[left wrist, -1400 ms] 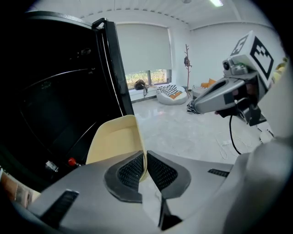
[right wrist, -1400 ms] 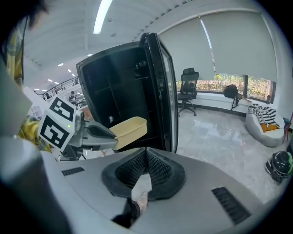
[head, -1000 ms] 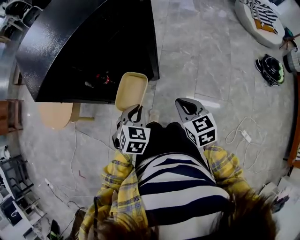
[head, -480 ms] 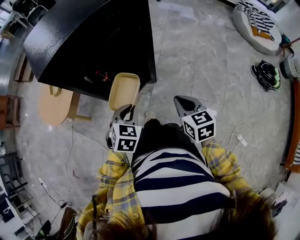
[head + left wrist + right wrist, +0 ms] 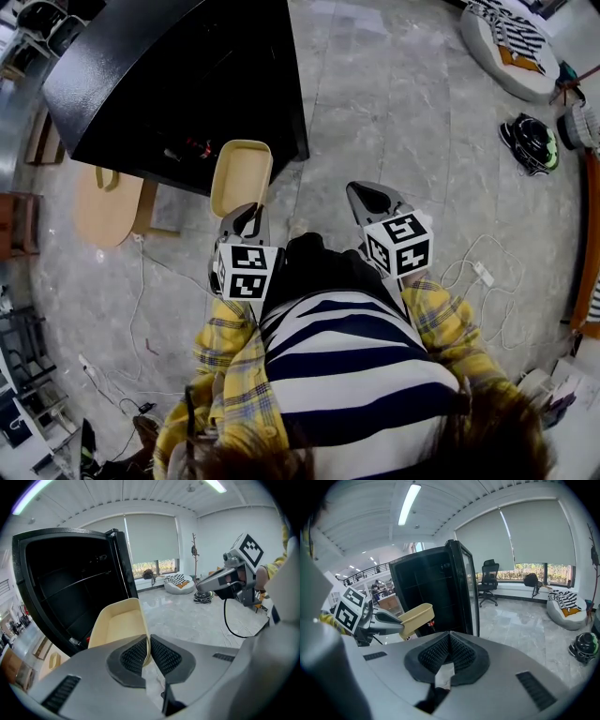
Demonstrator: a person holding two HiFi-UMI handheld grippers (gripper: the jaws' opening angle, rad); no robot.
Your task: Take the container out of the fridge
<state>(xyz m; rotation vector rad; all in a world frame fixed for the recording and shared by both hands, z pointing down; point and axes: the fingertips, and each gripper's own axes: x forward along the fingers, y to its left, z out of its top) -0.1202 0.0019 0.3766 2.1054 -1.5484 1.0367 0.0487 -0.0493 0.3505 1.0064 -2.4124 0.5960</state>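
Slightly leftward since a second ago, the left tool [image 5: 146,654] stays clamped on the near wall of the cream container [image 5: 119,623], one jaw inside and one outside. Close to the person's striped shirt [image 5: 352,361], the right tool [image 5: 449,651] has its jaws together with nothing between them. The container is empty and hangs over the floor [image 5: 394,112], just outside the front of the open black fridge [image 5: 169,84], whose dark shelves show behind it. Well beyond, a striped beanbag [image 5: 511,42] lies on the floor by the window
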